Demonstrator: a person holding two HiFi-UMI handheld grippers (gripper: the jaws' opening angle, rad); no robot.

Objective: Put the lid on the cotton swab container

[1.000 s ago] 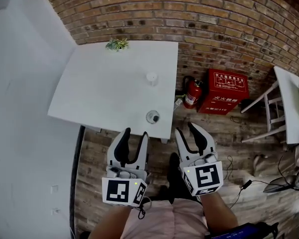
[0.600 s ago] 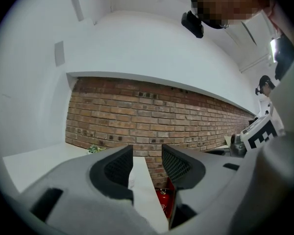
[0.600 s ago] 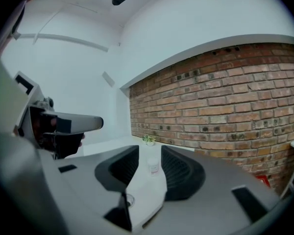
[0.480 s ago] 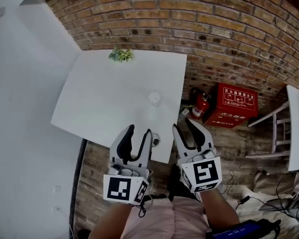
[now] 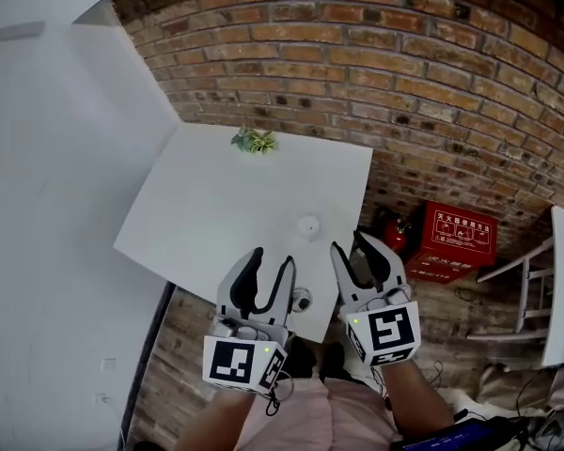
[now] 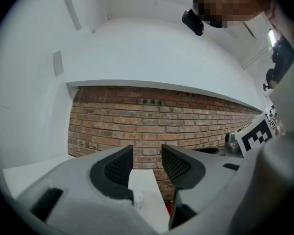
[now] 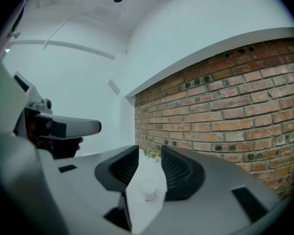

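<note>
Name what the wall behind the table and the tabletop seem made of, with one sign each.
Wall: rough brick; reddish blocks with pale mortar lines. Tabletop: smooth matte white board, perhaps laminate or painted wood; no grain or glare shows.

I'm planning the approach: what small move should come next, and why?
Probably advance both over the table: the left hand-held gripper and right hand-held gripper are open and empty, touching neither the cotton swab container nor the likely lid at the near edge.

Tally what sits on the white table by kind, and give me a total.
Potted plant: 1
Small round pieces, one whitish, one clear with a dark centre: 2
Total: 3
</note>
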